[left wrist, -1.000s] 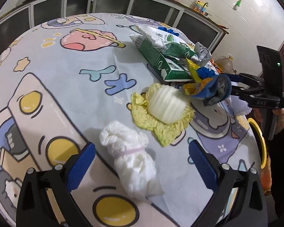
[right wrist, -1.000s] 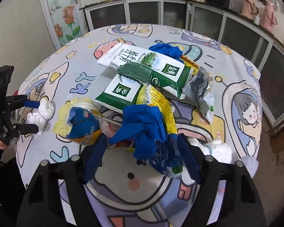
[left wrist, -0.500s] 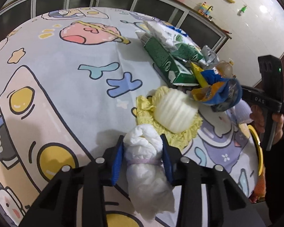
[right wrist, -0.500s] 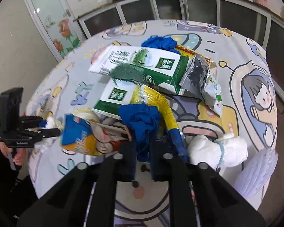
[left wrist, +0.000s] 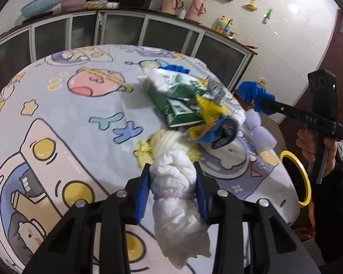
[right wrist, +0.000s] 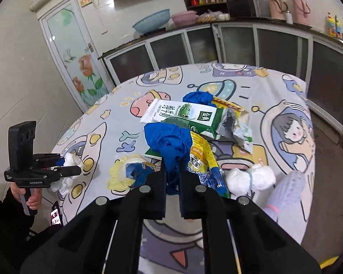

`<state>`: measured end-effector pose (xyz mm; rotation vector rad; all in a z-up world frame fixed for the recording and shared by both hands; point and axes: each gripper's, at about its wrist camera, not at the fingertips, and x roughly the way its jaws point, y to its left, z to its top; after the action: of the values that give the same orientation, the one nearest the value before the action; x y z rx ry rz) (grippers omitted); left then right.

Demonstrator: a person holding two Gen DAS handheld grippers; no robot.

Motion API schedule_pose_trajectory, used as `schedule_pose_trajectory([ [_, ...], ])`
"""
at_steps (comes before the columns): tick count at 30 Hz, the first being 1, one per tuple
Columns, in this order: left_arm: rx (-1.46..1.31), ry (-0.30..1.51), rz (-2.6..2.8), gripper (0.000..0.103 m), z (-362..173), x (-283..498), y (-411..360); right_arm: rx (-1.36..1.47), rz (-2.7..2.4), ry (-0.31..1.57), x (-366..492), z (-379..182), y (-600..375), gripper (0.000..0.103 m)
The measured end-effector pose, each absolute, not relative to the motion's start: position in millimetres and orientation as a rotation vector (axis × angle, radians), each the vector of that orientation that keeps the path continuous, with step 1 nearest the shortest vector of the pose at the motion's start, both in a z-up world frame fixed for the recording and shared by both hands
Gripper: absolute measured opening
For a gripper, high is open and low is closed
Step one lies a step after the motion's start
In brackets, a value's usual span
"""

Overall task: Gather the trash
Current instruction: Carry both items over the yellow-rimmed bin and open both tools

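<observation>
My left gripper [left wrist: 172, 182] is shut on a white tied plastic bag [left wrist: 178, 196], lifted off the round table; the same gripper [right wrist: 67, 165] and bag [right wrist: 72, 159] show at the left of the right wrist view. My right gripper [right wrist: 172, 171] is shut on a crumpled blue cloth [right wrist: 169, 140], raised above the pile; in the left wrist view this gripper [left wrist: 260, 101] holds the blue cloth [left wrist: 251, 92] at the right. On the table lie green-and-white cartons [right wrist: 189, 116], a yellow wrapper [right wrist: 200, 155], a blue-orange snack bag [left wrist: 215, 131] and a cabbage piece [left wrist: 167, 142].
A second white tied bag [right wrist: 249, 178] and a lilac bundle [right wrist: 285, 189] lie near the table's right edge. A yellow-rimmed bin [left wrist: 295, 178] stands on the floor beside the table. Cabinets [left wrist: 125, 32] line the wall behind. A person's hand [left wrist: 308, 143] grips the right handle.
Both grippers closed, the left on the white bag, the right on the blue cloth, and both lifted their loads off the table. The blue-orange snack bag stayed on the table.
</observation>
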<state>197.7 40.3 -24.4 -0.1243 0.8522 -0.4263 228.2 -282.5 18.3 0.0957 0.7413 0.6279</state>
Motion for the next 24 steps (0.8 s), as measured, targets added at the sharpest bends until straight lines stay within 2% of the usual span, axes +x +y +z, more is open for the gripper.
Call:
schedule_pose_trajectory([
  [14, -0.015, 0.778, -0.629, 0.034, 15, 188, -66, 0.248, 0.378, 0.658, 134, 17, -404, 0.009],
  [24, 0.106, 0.733, -0.903, 0.034, 27, 176, -215, 0.353, 0.050, 0.629, 46, -10, -510, 0.009],
])
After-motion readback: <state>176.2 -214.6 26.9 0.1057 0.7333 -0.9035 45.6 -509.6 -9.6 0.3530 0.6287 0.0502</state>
